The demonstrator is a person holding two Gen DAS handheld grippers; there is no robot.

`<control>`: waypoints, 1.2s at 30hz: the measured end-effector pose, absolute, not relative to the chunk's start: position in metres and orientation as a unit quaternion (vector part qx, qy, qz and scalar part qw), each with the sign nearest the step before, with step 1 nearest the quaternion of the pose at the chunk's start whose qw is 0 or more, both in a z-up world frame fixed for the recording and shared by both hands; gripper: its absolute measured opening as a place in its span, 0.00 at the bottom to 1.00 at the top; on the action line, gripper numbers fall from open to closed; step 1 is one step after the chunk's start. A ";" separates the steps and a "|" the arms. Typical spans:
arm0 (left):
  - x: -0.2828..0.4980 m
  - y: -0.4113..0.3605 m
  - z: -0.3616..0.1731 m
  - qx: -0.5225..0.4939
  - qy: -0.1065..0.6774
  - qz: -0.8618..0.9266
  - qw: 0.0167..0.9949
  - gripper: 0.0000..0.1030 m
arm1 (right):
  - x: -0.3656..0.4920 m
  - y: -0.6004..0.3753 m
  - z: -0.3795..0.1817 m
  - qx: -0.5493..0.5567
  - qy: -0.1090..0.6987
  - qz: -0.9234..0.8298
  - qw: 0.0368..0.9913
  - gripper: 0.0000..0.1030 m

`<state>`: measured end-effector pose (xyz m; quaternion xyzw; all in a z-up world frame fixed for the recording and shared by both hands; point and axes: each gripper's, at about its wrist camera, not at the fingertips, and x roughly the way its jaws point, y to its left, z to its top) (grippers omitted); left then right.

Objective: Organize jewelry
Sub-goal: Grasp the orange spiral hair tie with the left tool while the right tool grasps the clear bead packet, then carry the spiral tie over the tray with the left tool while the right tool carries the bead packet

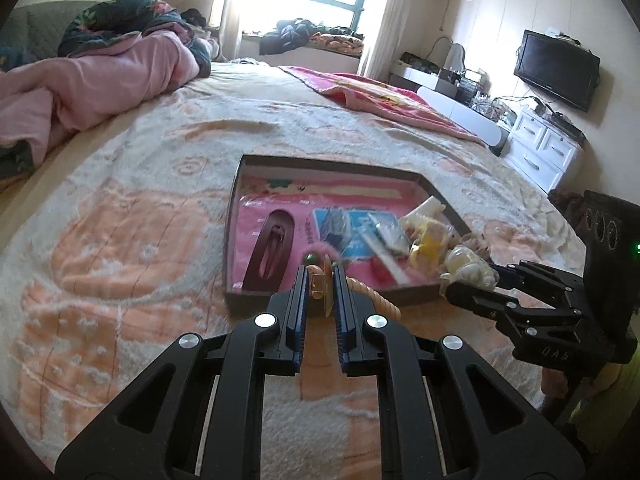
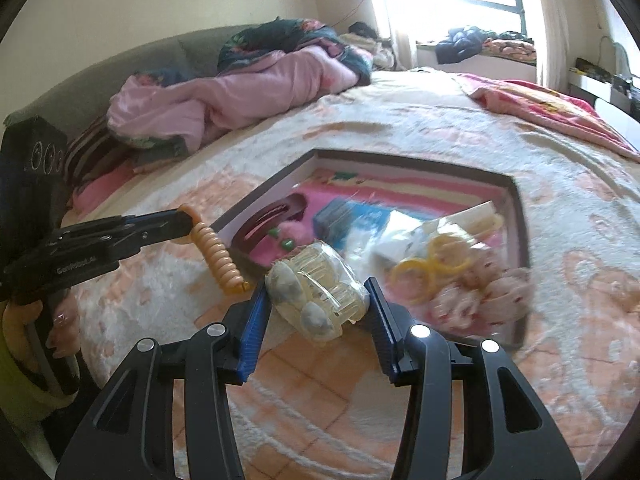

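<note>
So there's a shallow dark tray sitting on the bed, lined in pink. Inside it: a maroon hair clip on the left, a blue packet in the middle, and yellow rings bagged up on the right side. The left gripper is nearly closed, pinching one end of an orange coiled hair tie just at the tray's near edge. The right gripper sits low over the near rim, jaws fairly wide but clamped around a clear yellowish claw clip in plastic wrap
</note>
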<state>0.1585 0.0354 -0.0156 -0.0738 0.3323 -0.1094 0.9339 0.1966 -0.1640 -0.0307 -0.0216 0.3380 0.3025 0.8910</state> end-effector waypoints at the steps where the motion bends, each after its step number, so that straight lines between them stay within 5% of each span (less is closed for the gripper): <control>1: 0.159 0.033 -0.014 -0.074 0.331 -0.110 0.934 0.06 | 0.198 -0.167 -0.029 -0.020 0.336 0.299 0.893 0.44; 36: 0.235 -0.037 -0.025 -0.052 0.334 -0.145 0.930 0.06 | 0.271 -0.231 -0.026 0.015 0.331 0.189 0.924 0.44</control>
